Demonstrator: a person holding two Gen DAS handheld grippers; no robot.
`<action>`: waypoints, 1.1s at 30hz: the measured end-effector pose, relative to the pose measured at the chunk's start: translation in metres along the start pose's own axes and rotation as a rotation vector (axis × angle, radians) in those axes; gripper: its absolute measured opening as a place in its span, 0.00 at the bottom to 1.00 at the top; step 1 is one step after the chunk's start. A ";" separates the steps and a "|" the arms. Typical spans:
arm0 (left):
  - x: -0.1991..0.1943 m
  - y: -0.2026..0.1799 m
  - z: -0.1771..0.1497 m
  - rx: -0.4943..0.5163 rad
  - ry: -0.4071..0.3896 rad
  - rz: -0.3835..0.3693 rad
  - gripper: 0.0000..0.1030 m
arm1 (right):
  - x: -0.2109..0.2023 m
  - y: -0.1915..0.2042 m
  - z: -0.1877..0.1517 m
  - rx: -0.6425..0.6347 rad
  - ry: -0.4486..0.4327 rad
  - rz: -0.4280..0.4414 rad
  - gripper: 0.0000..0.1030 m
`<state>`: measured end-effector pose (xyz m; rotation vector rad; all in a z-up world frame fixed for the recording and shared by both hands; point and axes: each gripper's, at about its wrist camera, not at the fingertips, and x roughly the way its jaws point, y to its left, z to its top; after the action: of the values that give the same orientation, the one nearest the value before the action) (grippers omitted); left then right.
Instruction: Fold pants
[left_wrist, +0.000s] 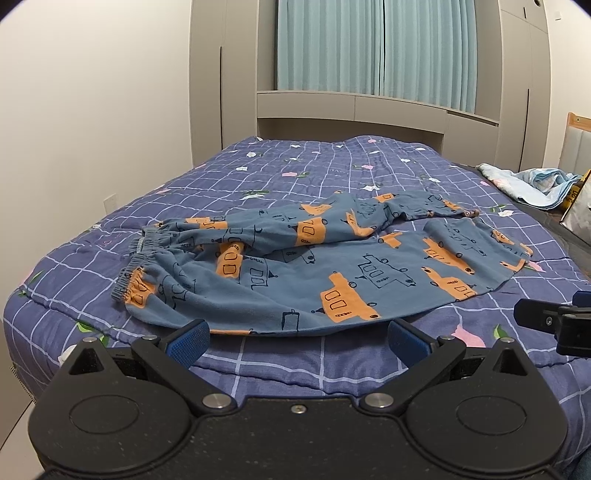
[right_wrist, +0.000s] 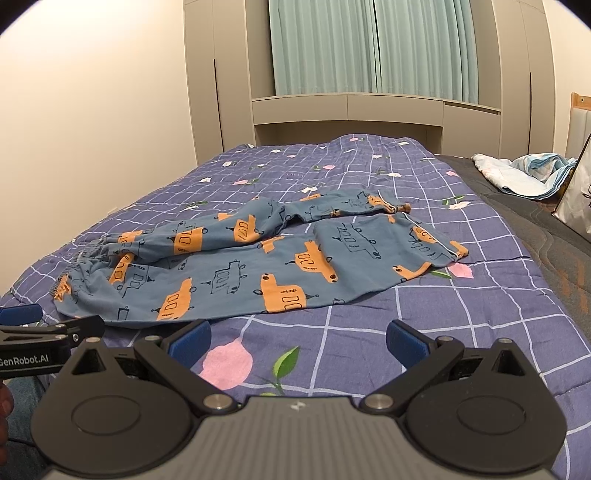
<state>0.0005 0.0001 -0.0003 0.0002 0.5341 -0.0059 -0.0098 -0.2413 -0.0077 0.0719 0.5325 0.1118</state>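
1. Blue pants (left_wrist: 317, 258) with orange vehicle print, spread on checked purple quilt (left_wrist: 295, 166); elastic waistband (left_wrist: 140, 258) at left, legs running right.
2. Upper leg rumpled, lying partly over the lower one.
3. Left gripper (left_wrist: 298, 341) near the pants' front edge, blue pads wide apart, nothing between.
4. Right gripper (left_wrist: 554, 321) at right edge, mostly cut off, spread perhaps unclear.
5. Crumpled pale cloth (left_wrist: 532, 184) far right.

Surface: a bed (left_wrist: 110, 295) under a navy grid-check quilt (right_wrist: 461, 332) printed with pink flowers.
On the quilt: blue pants (left_wrist: 295, 288) with orange vehicle print, spread unfolded, elastic waistband to the left, legs to the right.
Far right: a crumpled pale-blue blanket (right_wrist: 524, 173) on the dark mattress cover (right_wrist: 546, 258).
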 end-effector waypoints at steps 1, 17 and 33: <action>0.000 0.000 0.000 0.000 0.000 0.001 1.00 | 0.000 0.000 0.000 -0.001 0.000 0.000 1.00; 0.000 0.000 0.000 0.004 0.002 -0.002 1.00 | -0.001 0.003 0.000 -0.007 -0.006 0.000 1.00; 0.004 0.000 -0.002 0.004 0.016 -0.003 1.00 | -0.002 0.004 -0.001 -0.028 -0.019 0.000 1.00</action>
<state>0.0029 0.0003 -0.0035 0.0035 0.5505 -0.0098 -0.0122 -0.2380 -0.0070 0.0452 0.5118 0.1184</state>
